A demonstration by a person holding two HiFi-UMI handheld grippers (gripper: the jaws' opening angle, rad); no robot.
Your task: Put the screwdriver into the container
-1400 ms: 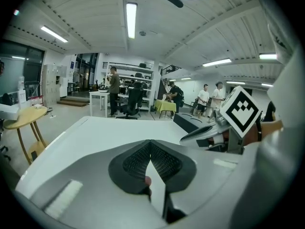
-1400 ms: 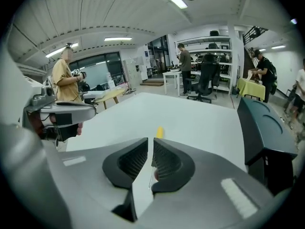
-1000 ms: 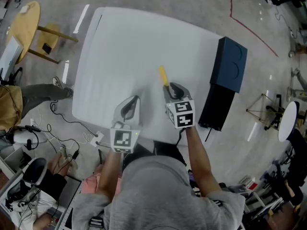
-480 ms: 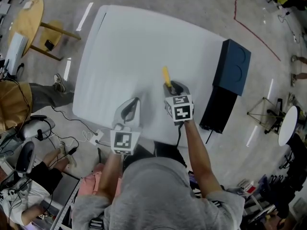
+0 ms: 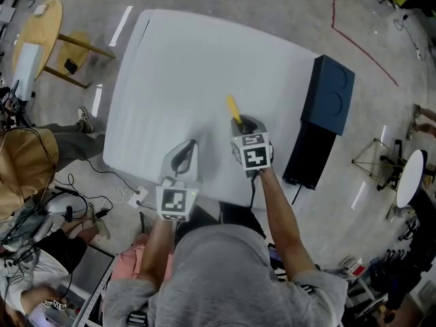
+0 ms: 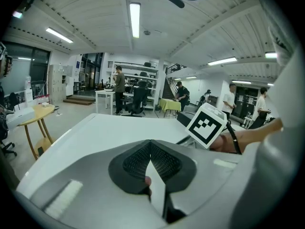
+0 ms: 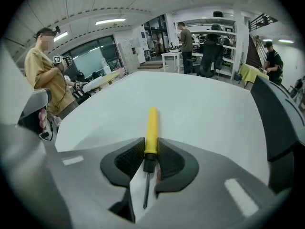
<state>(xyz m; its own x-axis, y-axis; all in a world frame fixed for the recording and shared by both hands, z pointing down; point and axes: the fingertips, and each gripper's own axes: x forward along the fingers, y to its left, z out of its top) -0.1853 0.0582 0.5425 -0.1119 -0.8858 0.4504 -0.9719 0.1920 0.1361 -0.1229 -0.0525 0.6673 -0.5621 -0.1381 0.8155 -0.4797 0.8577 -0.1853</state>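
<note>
A: Right gripper has edged forward along the screwdriver since a second ago. Left one?

B: Left gripper nearest, jaws pressed together, empty. Right's jaws closing, pads touching the yellow handle. Screwdriver lies on the white table; dark blue box well beyond.

The yellow-handled screwdriver with a black collar lies flat on the white tabletop, handle pointing away, its collar between the closing jaws of the right tool. The dark blue container stands by the tabletop's right edge.
</note>
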